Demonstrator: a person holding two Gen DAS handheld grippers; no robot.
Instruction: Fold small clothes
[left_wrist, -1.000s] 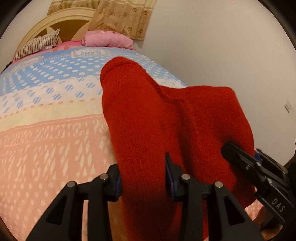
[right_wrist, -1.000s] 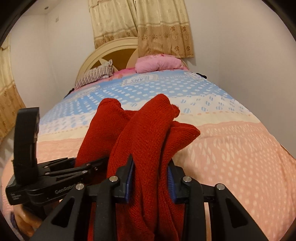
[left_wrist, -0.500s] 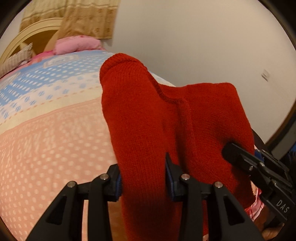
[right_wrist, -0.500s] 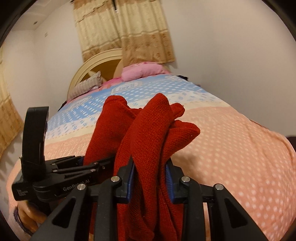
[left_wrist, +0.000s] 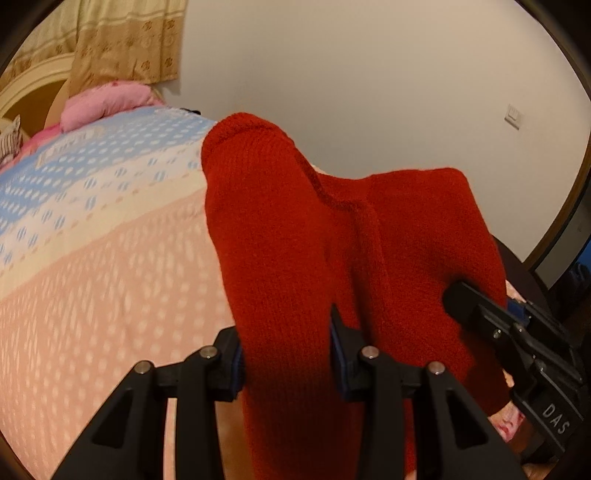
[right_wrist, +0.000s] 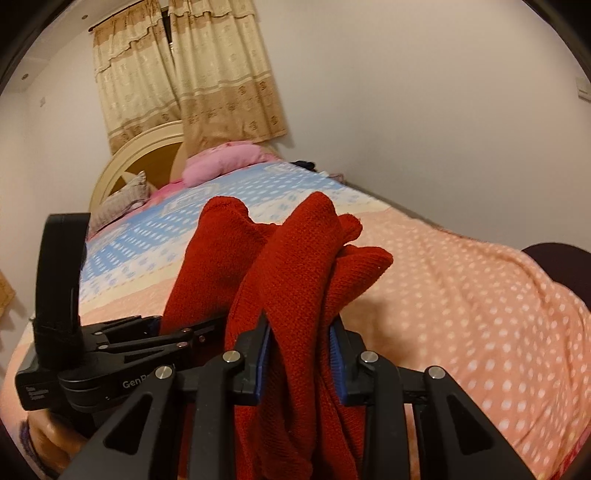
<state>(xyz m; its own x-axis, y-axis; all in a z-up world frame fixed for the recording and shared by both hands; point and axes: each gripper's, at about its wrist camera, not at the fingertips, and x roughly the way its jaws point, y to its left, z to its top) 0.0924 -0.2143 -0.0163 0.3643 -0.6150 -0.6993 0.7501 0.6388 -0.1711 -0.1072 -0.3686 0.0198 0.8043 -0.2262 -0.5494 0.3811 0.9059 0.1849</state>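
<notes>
A red knitted garment is held up above the bed by both grippers. My left gripper is shut on one bunched part of it. My right gripper is shut on another bunched part of the red garment, which sticks up in folds ahead of the fingers. In the left wrist view the right gripper shows at the right, against the cloth. In the right wrist view the left gripper shows at the left, gripping the same cloth. The garment's lower part hangs out of sight below the fingers.
The bed has a cover with pink, cream and blue dotted bands. A pink pillow and a striped pillow lie by the arched headboard. Beige curtains hang behind. A white wall runs along the bed's right side.
Both grippers have lifted and tilted upward with the garment still held, so more wall and curtain shows. The grip on the cloth has not changed.
</notes>
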